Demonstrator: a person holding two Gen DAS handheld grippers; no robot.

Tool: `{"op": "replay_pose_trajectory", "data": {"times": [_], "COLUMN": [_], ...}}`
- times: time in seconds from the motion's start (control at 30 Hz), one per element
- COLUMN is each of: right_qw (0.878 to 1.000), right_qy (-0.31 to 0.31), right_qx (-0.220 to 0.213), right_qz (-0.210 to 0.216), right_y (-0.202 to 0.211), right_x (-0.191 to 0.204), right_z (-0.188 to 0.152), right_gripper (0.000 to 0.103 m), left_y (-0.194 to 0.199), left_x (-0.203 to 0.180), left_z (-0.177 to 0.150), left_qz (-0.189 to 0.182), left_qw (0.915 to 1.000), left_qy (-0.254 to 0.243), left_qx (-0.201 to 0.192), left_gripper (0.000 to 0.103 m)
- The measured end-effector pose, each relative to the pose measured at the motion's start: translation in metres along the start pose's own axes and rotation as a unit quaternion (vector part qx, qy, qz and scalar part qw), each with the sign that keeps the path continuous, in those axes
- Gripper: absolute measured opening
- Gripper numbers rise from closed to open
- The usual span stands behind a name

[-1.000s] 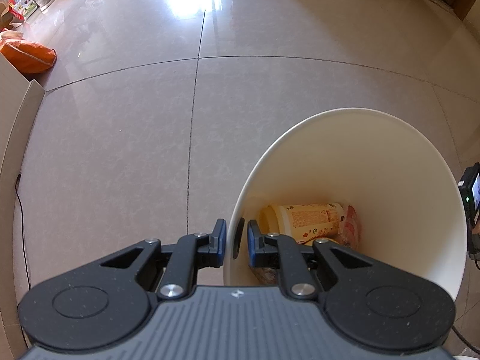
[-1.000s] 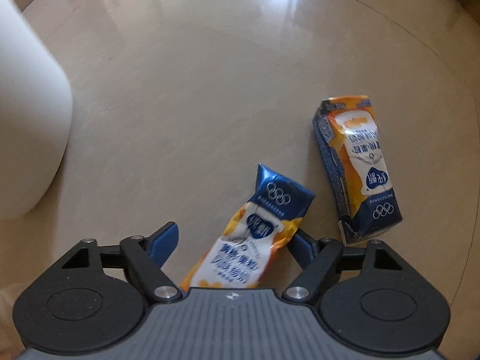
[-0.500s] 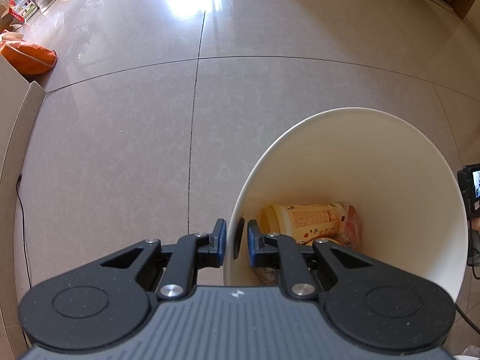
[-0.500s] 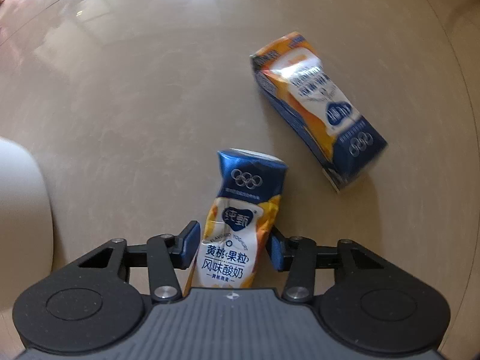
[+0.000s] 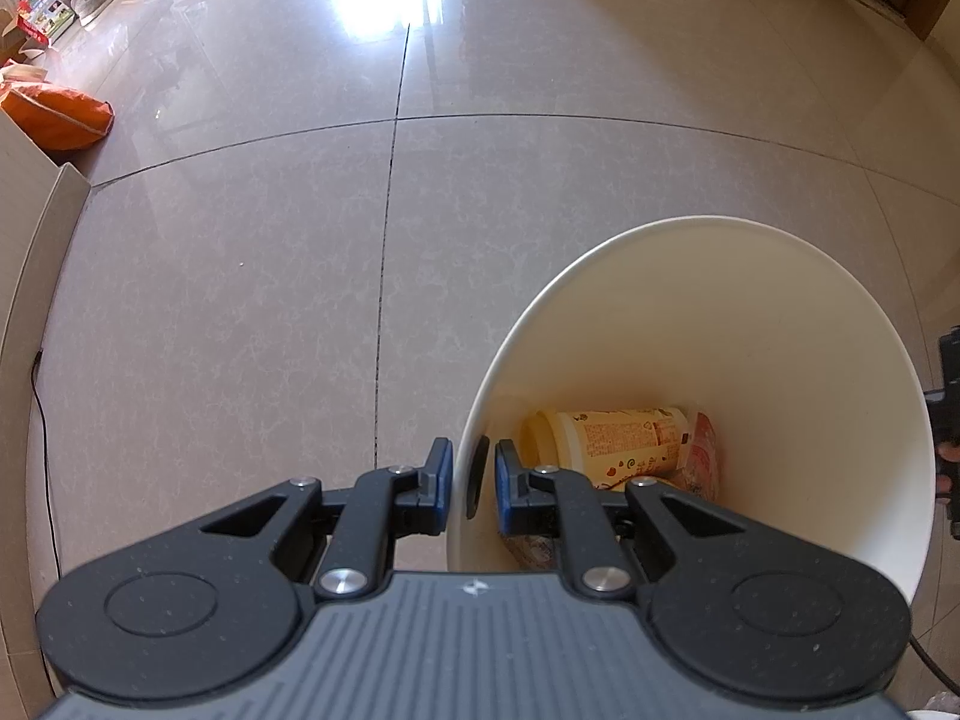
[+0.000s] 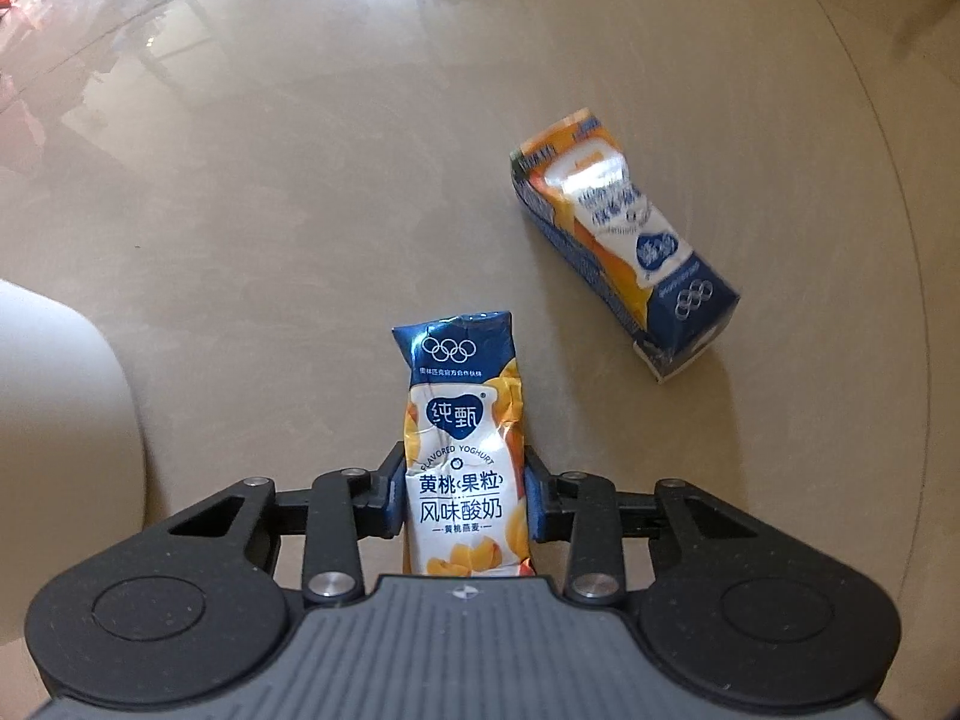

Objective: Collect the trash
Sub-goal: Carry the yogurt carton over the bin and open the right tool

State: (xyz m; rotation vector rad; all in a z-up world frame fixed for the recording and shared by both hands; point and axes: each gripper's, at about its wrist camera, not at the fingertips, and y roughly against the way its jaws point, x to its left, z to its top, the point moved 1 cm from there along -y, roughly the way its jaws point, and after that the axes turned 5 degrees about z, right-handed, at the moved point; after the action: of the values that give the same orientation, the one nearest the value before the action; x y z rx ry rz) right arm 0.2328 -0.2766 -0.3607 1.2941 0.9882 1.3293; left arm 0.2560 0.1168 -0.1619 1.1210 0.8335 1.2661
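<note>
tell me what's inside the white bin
Inside the white bin a yellow printed cup lies on its side beside a reddish wrapper. The left gripper, clamped on the rim, covers the rest of the bottom.

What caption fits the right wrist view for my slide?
Right tongs closing on a crushed yogurt carton, with a second carton lying on the floor beyond.

The floor (image 5: 240, 300) is bare and wide across the middle of the left view, so a hand can pass there. Things block the upper left edge: an orange bag (image 5: 57, 117) and a cardboard wall (image 5: 36, 240). In the right view, a yogurt carton (image 6: 624, 240) lies upper right, and the white bin (image 6: 60, 408) fills the left edge.
</note>
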Motion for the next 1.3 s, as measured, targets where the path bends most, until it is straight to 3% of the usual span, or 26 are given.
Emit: {"op": "replay_pose_trajectory", "data": {"times": [0.23, 0.43, 0.7, 0.97, 1.0, 1.1, 1.3], "right_qw": [0.998, 0.988, 0.958, 0.924, 0.917, 0.911, 0.913], "right_qy": [0.044, 0.126, 0.232, 0.305, 0.319, 0.332, 0.324], "right_qx": [-0.035, -0.073, -0.119, -0.119, -0.12, -0.138, -0.16], "right_qz": [0.02, 0.045, 0.121, 0.196, 0.209, 0.203, 0.188], "right_y": [0.059, 0.142, 0.226, 0.239, 0.239, 0.238, 0.239], "right_x": [0.024, 0.065, 0.149, 0.23, 0.239, 0.25, 0.238], "right_z": [0.004, 0.004, -0.003, -0.001, -0.004, -0.01, -0.008], "right_gripper": [0.041, 0.041, 0.041, 0.043, 0.047, 0.1, 0.103], "left_y": [0.0, -0.001, -0.001, -0.001, -0.001, -0.001, -0.001], "left_x": [0.0, -0.002, -0.002, 0.0, 0.001, 0.001, 0.001], "left_z": [0.001, 0.002, 0.003, 0.002, 0.002, 0.003, 0.002], "left_qz": [0.0, 0.003, 0.002, 0.001, 0.0, 0.0, -0.001], "left_qw": [1.0, 1.0, 1.0, 1.0, 1.0, 1.0, 1.0], "left_qy": [-0.002, -0.005, -0.001, 0.0, 0.0, -0.001, 0.0], "left_qx": [0.001, 0.003, 0.006, 0.005, 0.006, 0.006, 0.004], "left_gripper": [0.013, 0.013, 0.013, 0.013, 0.013, 0.013, 0.013]}}
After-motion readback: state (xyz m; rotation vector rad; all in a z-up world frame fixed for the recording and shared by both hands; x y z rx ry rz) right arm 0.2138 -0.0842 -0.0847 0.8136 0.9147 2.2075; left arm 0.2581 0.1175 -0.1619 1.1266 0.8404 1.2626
